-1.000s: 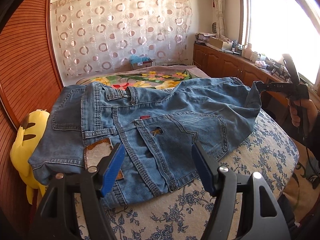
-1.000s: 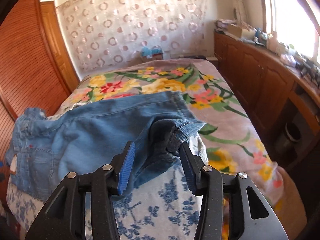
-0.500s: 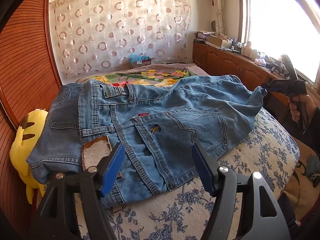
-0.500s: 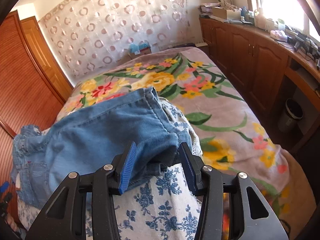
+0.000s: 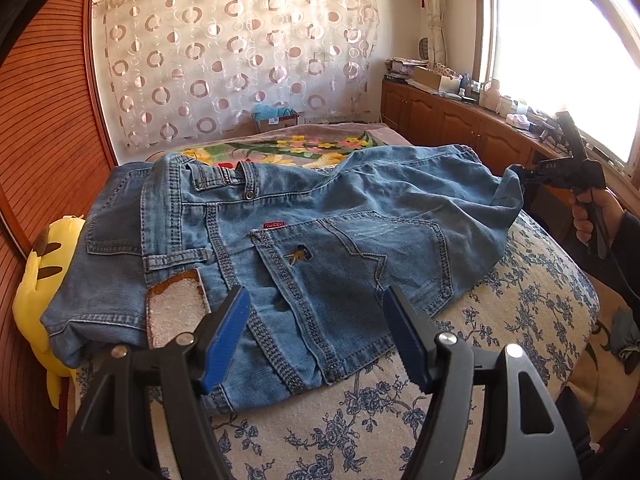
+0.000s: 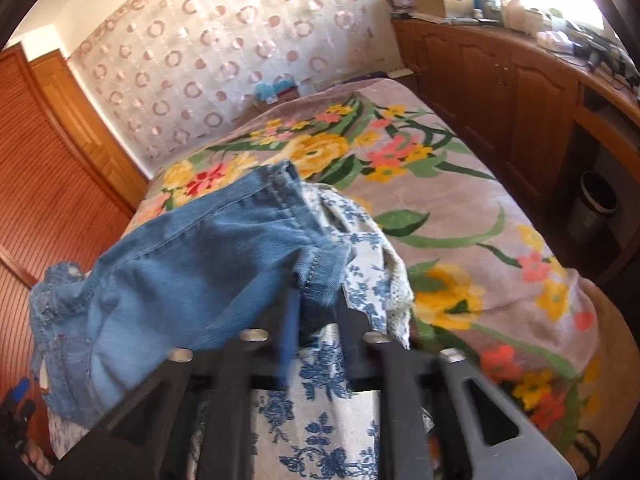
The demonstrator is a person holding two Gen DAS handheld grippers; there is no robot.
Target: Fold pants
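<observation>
Blue denim pants [image 5: 320, 220] lie spread over a bed, waistband to the left, back pocket up. My left gripper [image 5: 316, 296] hovers open just over their near edge, nothing between its blue pads. In the left wrist view my right gripper [image 5: 524, 174] sits at the far right end of the pants, held by a person's hand [image 5: 586, 216]. In the right wrist view my right gripper [image 6: 318, 300] has its jaws closing on the leg hem, with a fold of the pants [image 6: 180, 260] pinched between them and lifted a little.
A blue-flowered sheet [image 5: 520, 312] covers the near bed, and a bright floral blanket [image 6: 460, 208] lies beyond it. A yellow plush toy [image 5: 36, 264] leans against the wooden slatted wall at left. Wooden cabinets [image 6: 500, 72] and a bin [image 6: 598, 196] line the right side.
My right gripper's jaws have narrowed from wide apart to pinched on the pants hem, and the gripper has rolled a little. The left gripper has stayed still and open.
</observation>
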